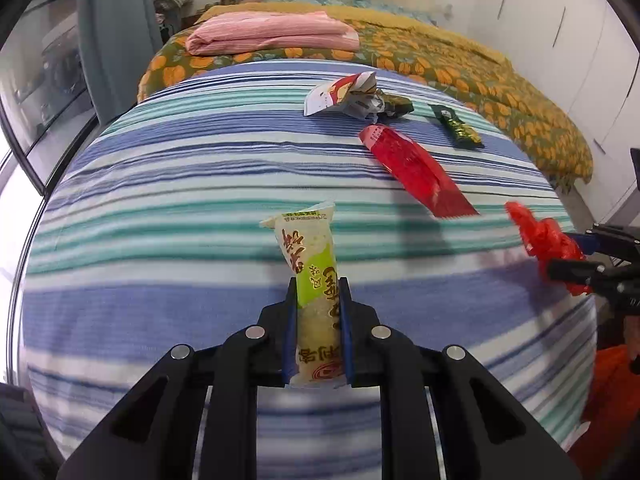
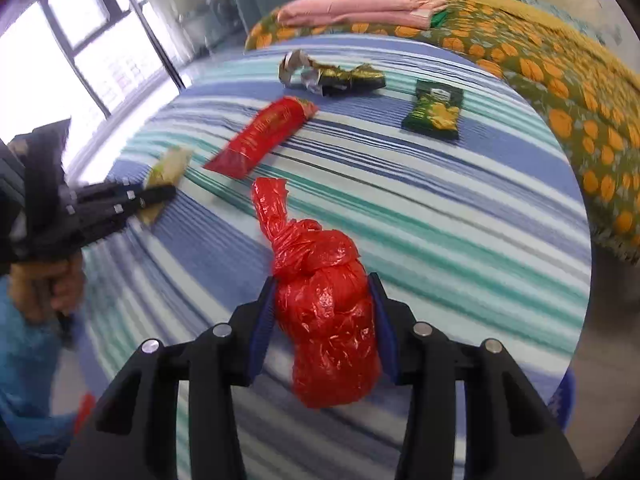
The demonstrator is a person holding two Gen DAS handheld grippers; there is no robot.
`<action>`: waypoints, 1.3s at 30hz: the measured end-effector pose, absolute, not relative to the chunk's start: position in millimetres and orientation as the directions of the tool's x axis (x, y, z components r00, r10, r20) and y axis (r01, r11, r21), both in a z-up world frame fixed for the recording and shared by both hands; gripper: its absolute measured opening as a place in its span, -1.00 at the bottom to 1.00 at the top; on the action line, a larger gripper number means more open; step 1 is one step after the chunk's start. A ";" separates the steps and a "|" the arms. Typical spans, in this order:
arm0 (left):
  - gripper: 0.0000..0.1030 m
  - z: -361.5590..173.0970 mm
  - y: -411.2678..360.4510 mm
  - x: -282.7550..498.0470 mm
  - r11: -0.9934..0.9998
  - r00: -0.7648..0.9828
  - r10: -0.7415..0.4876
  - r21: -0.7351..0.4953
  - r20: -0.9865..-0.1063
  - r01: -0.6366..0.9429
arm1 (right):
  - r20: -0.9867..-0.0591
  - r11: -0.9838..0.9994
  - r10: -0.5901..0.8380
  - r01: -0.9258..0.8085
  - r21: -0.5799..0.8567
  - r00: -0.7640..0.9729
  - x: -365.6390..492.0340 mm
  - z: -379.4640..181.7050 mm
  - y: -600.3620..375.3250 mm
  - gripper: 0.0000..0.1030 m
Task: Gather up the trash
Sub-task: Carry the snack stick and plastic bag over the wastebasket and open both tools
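My left gripper point(image 1: 318, 282) is shut on a cream and green snack packet point(image 1: 314, 276), which stands up between the blue pads over the striped bedspread point(image 1: 160, 200). A knotted red plastic bag point(image 2: 324, 312) is clamped in my right gripper point(image 2: 324, 276); its twisted tail points up and away. In the left wrist view the red bag point(image 1: 544, 240) and the right gripper point(image 1: 576, 256) show at the right edge. The right wrist view has the left gripper point(image 2: 160, 196) with its packet point(image 2: 168, 168) at the left.
On the striped bedspread point(image 2: 440, 208) lie a long red wrapper point(image 2: 264, 136), a dark green packet point(image 2: 436, 110) and a crumpled heap of wrappers point(image 2: 328, 72). Behind them a folded pink blanket point(image 1: 272, 34) rests on an orange-patterned quilt point(image 1: 480, 76). A window point(image 2: 72, 52) is at left.
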State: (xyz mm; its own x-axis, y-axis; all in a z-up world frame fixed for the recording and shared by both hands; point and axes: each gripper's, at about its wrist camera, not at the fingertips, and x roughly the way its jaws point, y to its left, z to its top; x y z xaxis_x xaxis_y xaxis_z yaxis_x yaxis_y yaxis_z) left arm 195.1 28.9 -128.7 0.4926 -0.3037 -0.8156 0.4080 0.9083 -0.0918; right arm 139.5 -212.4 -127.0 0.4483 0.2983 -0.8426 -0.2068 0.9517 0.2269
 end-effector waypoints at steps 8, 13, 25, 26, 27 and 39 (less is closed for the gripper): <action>-0.68 -88.8 -19.8 136.7 0.826 0.450 -0.478 -0.211 -0.754 0.523 | -0.748 0.922 0.309 0.010 0.388 0.587 65.9 -108.5 -306.7 -0.15; -0.68 -69.3 -109.5 97.7 0.691 0.336 -0.609 -0.272 -0.718 0.670 | -0.781 0.918 0.141 0.216 0.333 0.608 20.1 -118.5 -394.8 -0.15; -0.68 -119.5 -328.0 13.3 0.474 0.098 -0.617 -0.269 -0.781 0.838 | -0.809 0.779 -0.034 0.523 0.347 0.587 -50.6 -182.6 -522.9 -0.15; -0.67 -126.6 -340.2 12.0 0.474 0.094 -0.607 -0.264 -0.789 0.840 | -0.807 0.769 -0.034 0.531 0.356 0.589 -53.1 -184.7 -528.1 -0.15; -0.67 -136.2 -352.3 12.4 0.476 0.089 -0.596 -0.262 -0.798 0.840 | -0.805 0.761 -0.034 0.538 0.363 0.592 -55.1 -184.9 -530.8 -0.15; 0.07 -211.5 -423.2 33.3 0.520 0.115 -0.524 -0.210 -0.844 0.828 | -0.794 0.700 -0.032 0.580 0.416 0.607 -58.6 -195.7 -557.0 0.20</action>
